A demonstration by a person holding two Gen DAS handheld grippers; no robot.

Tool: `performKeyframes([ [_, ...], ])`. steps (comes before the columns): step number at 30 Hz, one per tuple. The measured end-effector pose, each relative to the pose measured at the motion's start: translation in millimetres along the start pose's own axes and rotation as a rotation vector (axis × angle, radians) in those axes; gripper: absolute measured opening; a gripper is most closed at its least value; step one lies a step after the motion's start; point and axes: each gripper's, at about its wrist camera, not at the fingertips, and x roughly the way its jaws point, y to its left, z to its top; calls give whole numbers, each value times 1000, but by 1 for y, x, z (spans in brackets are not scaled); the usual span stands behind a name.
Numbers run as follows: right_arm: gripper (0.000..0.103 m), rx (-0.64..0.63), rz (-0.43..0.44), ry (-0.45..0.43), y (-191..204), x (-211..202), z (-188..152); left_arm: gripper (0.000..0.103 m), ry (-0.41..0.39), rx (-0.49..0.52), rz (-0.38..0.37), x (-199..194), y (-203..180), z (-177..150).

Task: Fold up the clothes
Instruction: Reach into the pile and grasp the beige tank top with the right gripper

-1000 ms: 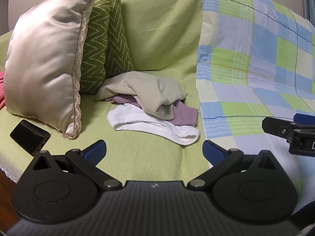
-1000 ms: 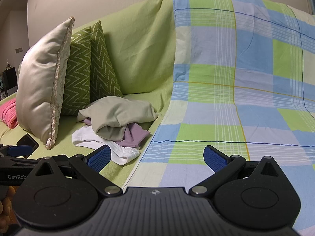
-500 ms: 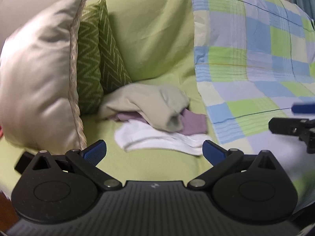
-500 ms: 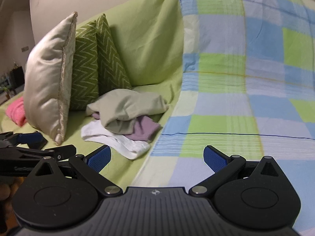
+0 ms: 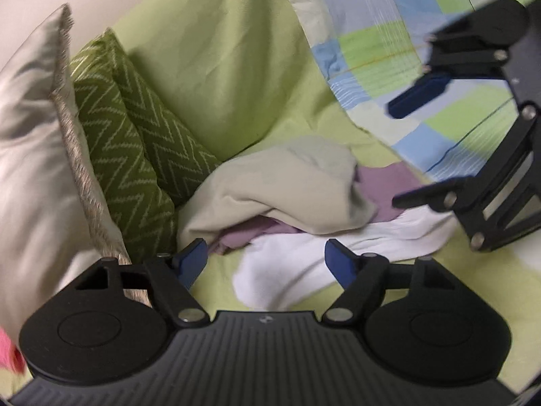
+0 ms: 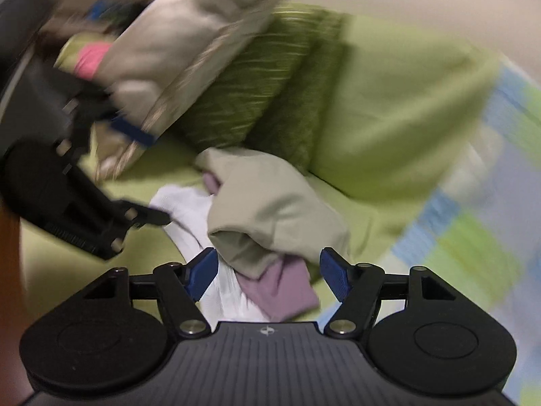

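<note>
A small pile of clothes lies on the green sofa seat: a beige garment (image 5: pixel 287 186) on top, a purple one (image 5: pixel 389 186) under it, a white one (image 5: pixel 304 264) at the bottom. My left gripper (image 5: pixel 265 264) is open, just above the white garment's near edge. My right gripper (image 6: pixel 268 275) is open, close over the beige (image 6: pixel 270 209) and purple (image 6: pixel 284 291) garments, with the white one (image 6: pixel 189 206) to the left. Each gripper shows in the other's view: the right one (image 5: pixel 409 149), the left one (image 6: pixel 152 176). The right wrist view is blurred.
A cream satin pillow (image 5: pixel 30 155) and green zigzag cushions (image 5: pixel 135 135) stand left of the pile. A blue and green checked sheet (image 5: pixel 405 34) covers the sofa's right part. Something pink (image 6: pixel 89 59) lies behind the pillow.
Both grippers have moved in close to the clothes pile and tilted downward, one from each side. Their jaws have narrowed somewhat but stay open. The clothes have not moved.
</note>
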Motion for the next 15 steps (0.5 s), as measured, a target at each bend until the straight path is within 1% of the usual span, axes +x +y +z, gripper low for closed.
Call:
performKeyframes([
  [2,67,-106,2,-1,10,20,1,83,-15,27,11,9,0,-4],
  [3,67,-151,5,-1,15,31,1,89,-22,37,16,13,0,-6],
  [4,67,-196,9,0,20,41,1,92,-29,45,17,15,-1,-8],
  [5,66,-235,11,0,25,50,1,93,-35,58,15,17,-1,-9],
  [6,55,-262,14,3,28,59,1,96,-40,69,15,19,-2,-10],
  [7,33,-269,17,9,29,66,1,100,-46,80,18,19,-3,-10],
  [9,5,-239,17,5,27,71,2,102,-62,107,20,20,-4,-8],
  [12,4,-99,25,-44,5,58,8,102,-84,122,29,20,-3,0],
  [14,4,36,34,-75,-20,42,17,102,-95,124,32,18,-2,9],
  [15,4,80,33,-96,-32,32,22,102,-102,128,37,17,-3,14],
])
